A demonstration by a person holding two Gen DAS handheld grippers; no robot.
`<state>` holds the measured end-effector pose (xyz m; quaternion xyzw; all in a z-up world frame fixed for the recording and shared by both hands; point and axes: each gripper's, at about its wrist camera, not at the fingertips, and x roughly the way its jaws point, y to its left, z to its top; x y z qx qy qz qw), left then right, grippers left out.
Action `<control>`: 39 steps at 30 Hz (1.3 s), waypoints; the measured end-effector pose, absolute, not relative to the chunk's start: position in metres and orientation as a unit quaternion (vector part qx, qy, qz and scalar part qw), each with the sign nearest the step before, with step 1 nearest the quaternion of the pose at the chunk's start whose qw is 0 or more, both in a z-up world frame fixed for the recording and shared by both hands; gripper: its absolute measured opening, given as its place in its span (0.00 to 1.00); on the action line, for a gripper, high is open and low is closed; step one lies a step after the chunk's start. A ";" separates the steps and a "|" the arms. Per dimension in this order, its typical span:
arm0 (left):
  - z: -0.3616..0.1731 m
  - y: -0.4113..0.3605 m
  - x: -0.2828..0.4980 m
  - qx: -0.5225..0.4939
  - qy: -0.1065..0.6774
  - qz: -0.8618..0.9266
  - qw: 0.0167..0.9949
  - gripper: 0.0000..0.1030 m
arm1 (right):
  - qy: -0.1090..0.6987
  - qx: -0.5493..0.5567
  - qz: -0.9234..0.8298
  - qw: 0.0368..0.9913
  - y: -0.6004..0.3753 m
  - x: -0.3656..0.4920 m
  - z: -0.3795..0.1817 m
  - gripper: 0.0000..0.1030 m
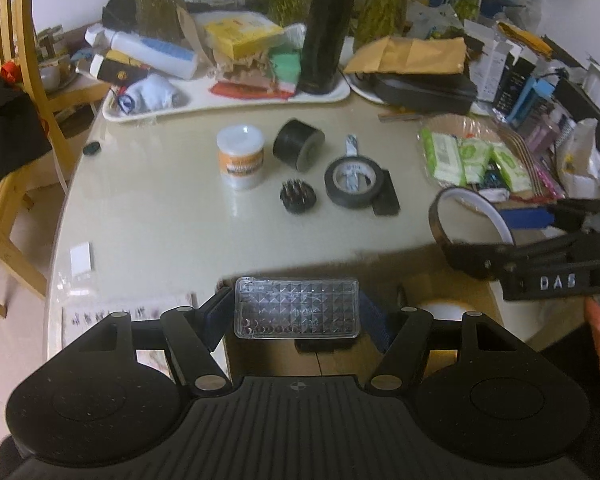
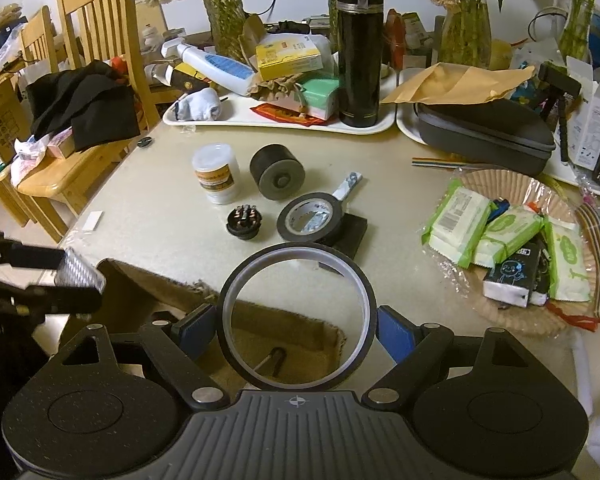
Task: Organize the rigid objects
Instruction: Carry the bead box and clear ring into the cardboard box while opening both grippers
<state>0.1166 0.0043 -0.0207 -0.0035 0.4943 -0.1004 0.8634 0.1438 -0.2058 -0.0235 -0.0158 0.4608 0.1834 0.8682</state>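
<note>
Clear studded case (image 1: 296,307) being pinched in left tongs (image 1: 296,312), large tape ring (image 2: 296,316) being gripped in wide-spread right tongs (image 2: 296,320), both hovering over cardboard box (image 2: 292,344) at table's (image 2: 148,216) near edge. Jar (image 2: 216,174), black cylinder (image 2: 277,172), tape roll (image 2: 310,218), round plug (image 2: 243,220) waiting mid-table.

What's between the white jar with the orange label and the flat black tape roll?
A small black round plug with metal pins, seen in both views.
</note>
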 end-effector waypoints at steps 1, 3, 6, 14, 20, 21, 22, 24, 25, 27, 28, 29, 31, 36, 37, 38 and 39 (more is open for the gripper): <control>-0.022 0.005 0.114 -0.005 0.497 -0.103 0.861 0.65 | 0.461 -0.016 0.183 0.868 -0.205 0.142 -0.023 0.85; -0.024 0.005 0.108 -0.007 0.500 -0.111 0.859 0.65 | 0.460 -0.016 0.185 0.868 -0.204 0.139 -0.023 0.85; -0.025 0.006 0.101 -0.005 0.498 -0.124 0.858 0.65 | 0.461 -0.015 0.185 0.868 -0.204 0.135 -0.023 0.85; -0.022 0.013 0.087 -0.019 0.480 -0.125 0.868 0.77 | 0.459 -0.008 0.188 0.868 -0.203 0.129 -0.023 0.85; -0.022 0.020 0.077 -0.027 0.472 -0.121 0.873 0.78 | 0.460 -0.012 0.192 0.867 -0.201 0.126 -0.023 0.85; -0.022 0.020 0.075 -0.027 0.471 -0.121 0.874 0.78 | 0.460 -0.012 0.194 0.866 -0.200 0.126 -0.023 0.85; -0.022 0.020 0.074 -0.026 0.469 -0.121 0.875 0.78 | 0.460 -0.013 0.195 0.866 -0.200 0.125 -0.023 0.85; -0.022 0.020 0.071 -0.022 0.464 -0.118 0.877 0.78 | 0.460 -0.014 0.198 0.865 -0.198 0.125 -0.023 0.85; -0.022 0.020 0.070 -0.021 0.463 -0.116 0.879 0.78 | 0.461 -0.015 0.200 0.864 -0.198 0.125 -0.024 0.85; -0.021 0.020 0.069 -0.020 0.460 -0.113 0.881 0.78 | 0.462 -0.017 0.203 0.863 -0.196 0.125 -0.024 0.85; -0.022 0.020 0.068 -0.020 0.458 -0.111 0.882 0.78 | 0.462 -0.018 0.204 0.863 -0.196 0.124 -0.024 0.85; -0.022 0.020 0.068 -0.020 0.457 -0.110 0.882 0.78 | 0.463 -0.019 0.206 0.862 -0.195 0.124 -0.024 0.85; -0.022 0.021 0.067 -0.021 0.455 -0.107 0.884 0.78 | 0.463 -0.020 0.210 0.861 -0.194 0.122 -0.024 0.85; -0.025 0.023 0.067 -0.029 0.454 -0.107 0.884 0.78 | 0.468 -0.030 0.231 0.852 -0.187 0.118 -0.026 0.85; -0.025 0.024 0.067 -0.030 0.453 -0.106 0.884 0.78 | 0.471 -0.034 0.241 0.848 -0.185 0.117 -0.026 0.85; -0.026 0.023 0.067 -0.030 0.453 -0.106 0.885 0.78 | 0.473 -0.038 0.246 0.845 -0.182 0.116 -0.026 0.85; -0.026 0.023 0.066 -0.029 0.453 -0.105 0.885 0.78 | 0.473 -0.046 0.249 0.844 -0.179 0.114 -0.027 0.90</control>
